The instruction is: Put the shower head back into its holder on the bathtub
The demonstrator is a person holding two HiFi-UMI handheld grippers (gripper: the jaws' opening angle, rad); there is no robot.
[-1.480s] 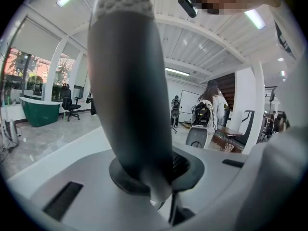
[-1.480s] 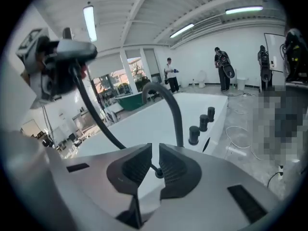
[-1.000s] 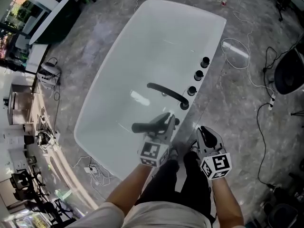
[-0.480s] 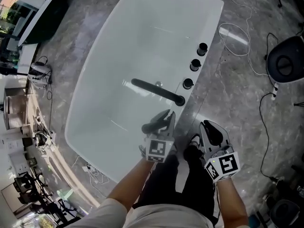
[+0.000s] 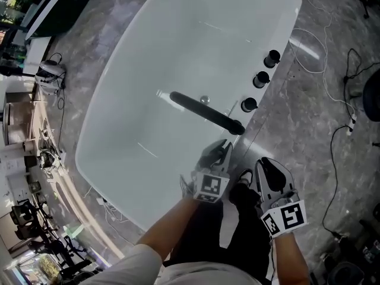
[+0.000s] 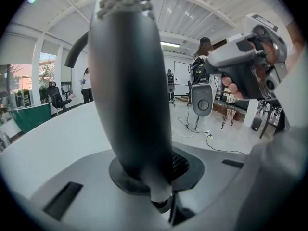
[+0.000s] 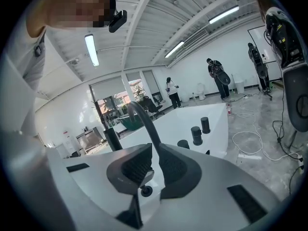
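The black shower head point(image 5: 209, 157) is clamped upright in my left gripper point(image 5: 221, 153), just above the near rim of the white bathtub point(image 5: 119, 111), beside the base of the black curved spout point(image 5: 205, 113). In the left gripper view its thick handle point(image 6: 130, 90) fills the space between the jaws of the left gripper point(image 6: 154, 177). My right gripper point(image 5: 268, 166) hangs to the right over the floor, outside the tub. In the right gripper view, my right gripper point(image 7: 153, 170) has a narrow gap between its jaws and holds nothing. I cannot make out the holder.
Three black knobs point(image 5: 260, 79) stand on the tub's right rim beyond the spout. White and black cables point(image 5: 309, 46) lie on the grey marble floor to the right. My legs in black trousers point(image 5: 237, 230) stand at the tub's near end. People stand far across the room point(image 7: 216, 76).
My left gripper has sunk with the shower head towards the tub rim near the spout's base, and the head now stands more upright. The right gripper has dropped a little.
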